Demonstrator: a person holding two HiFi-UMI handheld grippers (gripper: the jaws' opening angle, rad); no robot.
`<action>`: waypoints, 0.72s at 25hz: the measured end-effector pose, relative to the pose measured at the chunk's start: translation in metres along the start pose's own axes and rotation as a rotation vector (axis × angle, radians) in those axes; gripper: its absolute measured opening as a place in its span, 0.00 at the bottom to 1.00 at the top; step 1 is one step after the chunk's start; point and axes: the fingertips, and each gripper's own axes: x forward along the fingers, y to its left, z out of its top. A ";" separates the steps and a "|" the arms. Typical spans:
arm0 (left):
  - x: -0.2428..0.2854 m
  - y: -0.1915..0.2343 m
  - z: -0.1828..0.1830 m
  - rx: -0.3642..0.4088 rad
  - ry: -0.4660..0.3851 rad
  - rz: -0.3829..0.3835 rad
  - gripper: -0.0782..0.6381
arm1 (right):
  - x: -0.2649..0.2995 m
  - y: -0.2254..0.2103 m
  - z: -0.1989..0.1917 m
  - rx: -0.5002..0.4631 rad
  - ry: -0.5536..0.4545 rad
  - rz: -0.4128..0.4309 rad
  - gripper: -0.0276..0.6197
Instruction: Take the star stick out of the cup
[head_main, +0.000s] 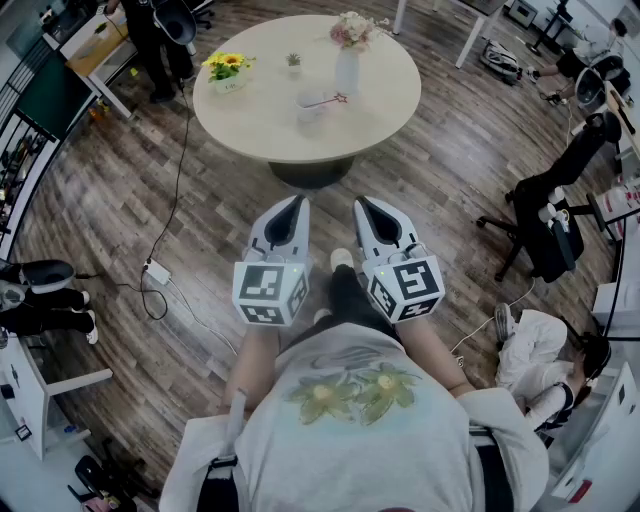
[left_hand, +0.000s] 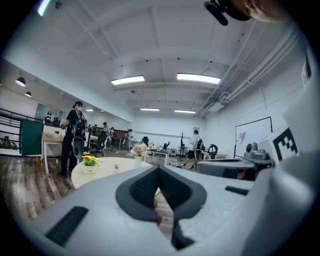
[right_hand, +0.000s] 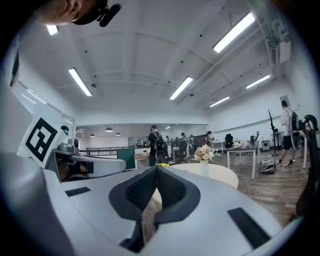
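Observation:
A clear cup (head_main: 311, 106) stands near the middle of the round table (head_main: 250, 120), with a thin red-tipped star stick (head_main: 328, 100) leaning out of it to the right. Both grippers hang side by side well short of the table, over the wooden floor. My left gripper (head_main: 294, 203) is shut with nothing in it, its tips meeting in the left gripper view (left_hand: 159, 167). My right gripper (head_main: 365, 205) is likewise shut and empty, tips together in the right gripper view (right_hand: 156, 167). The cup is hidden behind the jaws in both gripper views.
On the table stand a white vase of pink flowers (head_main: 347, 60), a pot of yellow flowers (head_main: 228, 72) and a tiny plant (head_main: 294, 64). A person (head_main: 160, 40) stands beyond the table at left. An office chair (head_main: 550, 215) and a seated person (head_main: 545, 370) are at right. A cable (head_main: 165, 250) crosses the floor.

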 end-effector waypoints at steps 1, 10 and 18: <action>0.000 0.000 -0.001 0.000 0.002 -0.001 0.11 | 0.000 0.000 -0.001 0.003 -0.002 0.001 0.07; 0.011 0.010 -0.005 0.003 0.019 -0.008 0.11 | 0.018 -0.013 -0.004 0.032 0.000 -0.016 0.07; 0.034 0.032 -0.004 0.003 0.021 0.005 0.11 | 0.047 -0.024 -0.007 0.025 0.017 -0.004 0.07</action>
